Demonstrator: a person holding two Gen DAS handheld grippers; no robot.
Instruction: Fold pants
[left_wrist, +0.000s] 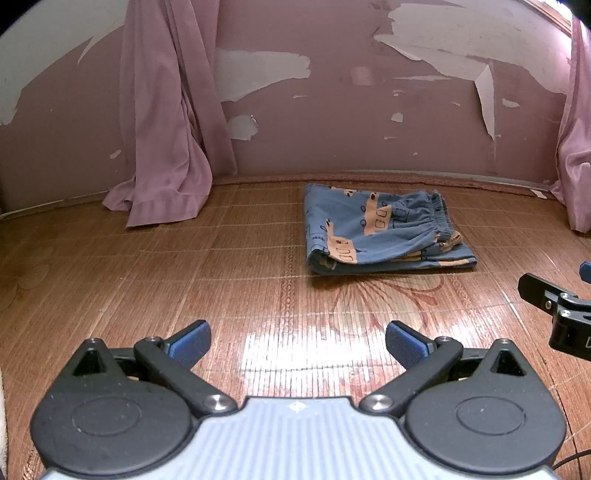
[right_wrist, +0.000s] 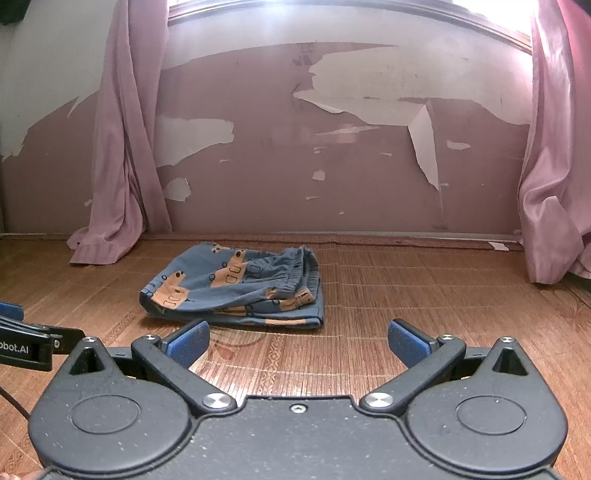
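Lay folded at centre frame on the bamboo mat, those blue pants (orange print), untouched, with left gripper and right gripper both spread wide, empty, low in frame.

Pants: folded on the mat, near the wall.
Curtains: one left of the pants, one far right.
Waistband: apparently on the pants' right side.
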